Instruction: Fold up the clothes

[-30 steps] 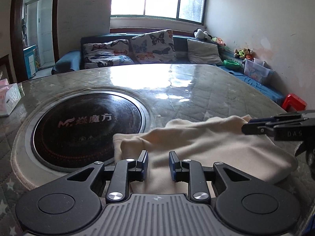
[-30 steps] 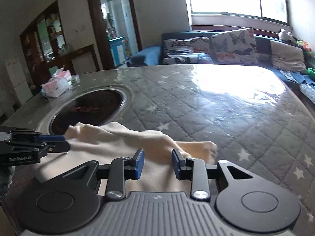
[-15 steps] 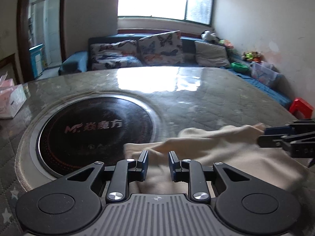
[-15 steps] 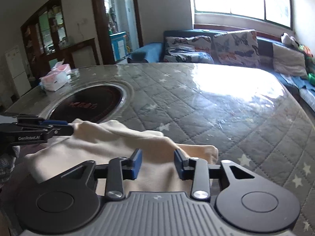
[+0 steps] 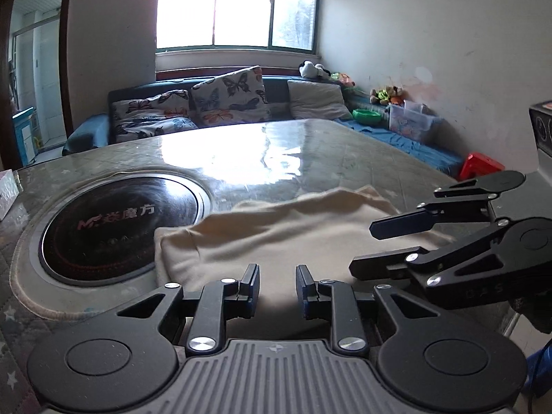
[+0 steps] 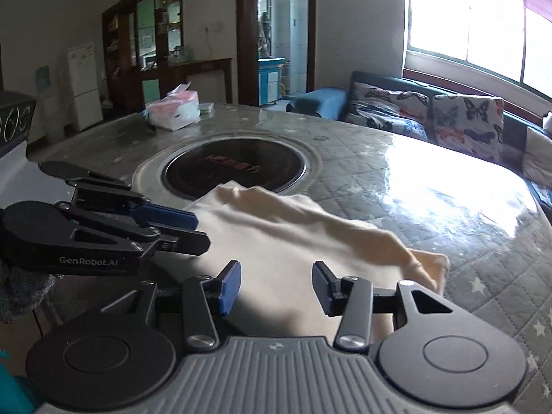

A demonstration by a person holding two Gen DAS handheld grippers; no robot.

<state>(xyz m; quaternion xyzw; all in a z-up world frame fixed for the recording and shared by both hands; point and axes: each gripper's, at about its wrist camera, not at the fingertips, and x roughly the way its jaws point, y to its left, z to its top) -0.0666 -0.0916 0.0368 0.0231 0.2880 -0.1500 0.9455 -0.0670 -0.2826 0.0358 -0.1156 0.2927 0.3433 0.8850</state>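
Table (image 5: 310,151) bearing a cream garment (image 5: 276,238), flattened beside the inset cooktop (image 5: 117,220); the cloth looks light, limp and easily rumpled, best pinched at a hem corner. Left gripper (image 5: 276,284) and right gripper (image 6: 276,284) hover spread and empty. Only the right wrist view shows the bunched end (image 6: 427,262).

Cream garment (image 6: 293,238) on quilted table (image 6: 431,214); right gripper (image 6: 276,284) fingers (image 6: 229,284) apart; left gripper (image 6: 198,229) beside.
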